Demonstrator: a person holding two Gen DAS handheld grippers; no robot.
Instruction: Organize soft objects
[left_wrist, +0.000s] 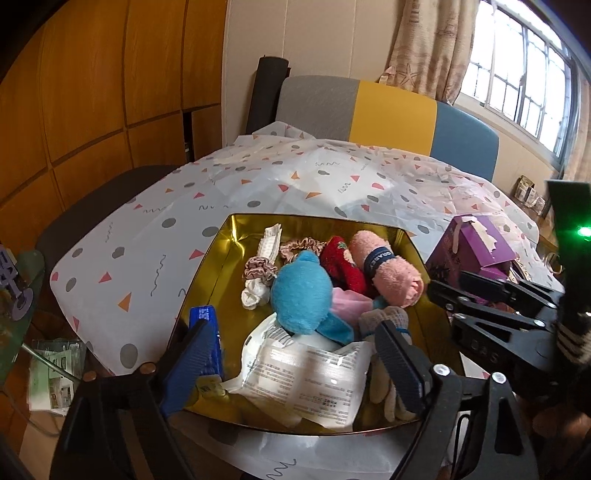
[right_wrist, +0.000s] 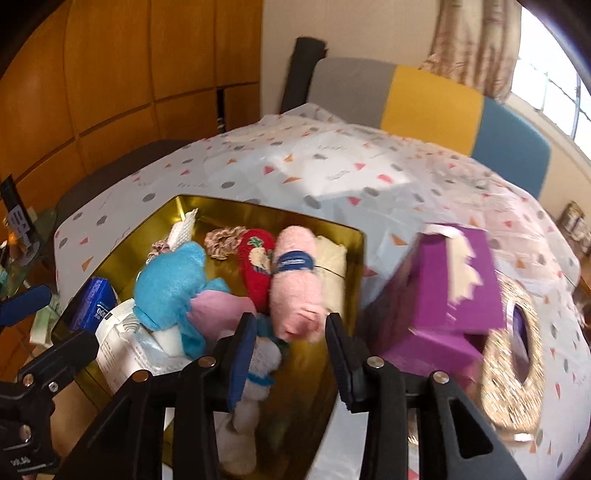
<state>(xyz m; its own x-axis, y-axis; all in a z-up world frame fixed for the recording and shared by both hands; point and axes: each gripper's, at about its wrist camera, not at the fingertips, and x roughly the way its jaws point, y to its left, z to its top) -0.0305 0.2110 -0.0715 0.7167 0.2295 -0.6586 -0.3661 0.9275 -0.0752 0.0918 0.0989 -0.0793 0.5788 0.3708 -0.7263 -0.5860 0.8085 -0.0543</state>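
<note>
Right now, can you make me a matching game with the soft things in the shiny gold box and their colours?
Things:
1. fluffy plush toy
2. rolled towel with a dark band
3. fuzzy sock with a picture on it
4. scrunchie near the back of the gold box

Colours:
A. red
B. light pink
C. bright blue
D. shiny dusty pink-brown

Right pairs: 1-C, 2-B, 3-A, 4-D.

All four lie inside the gold box on the spotted tablecloth.
</note>
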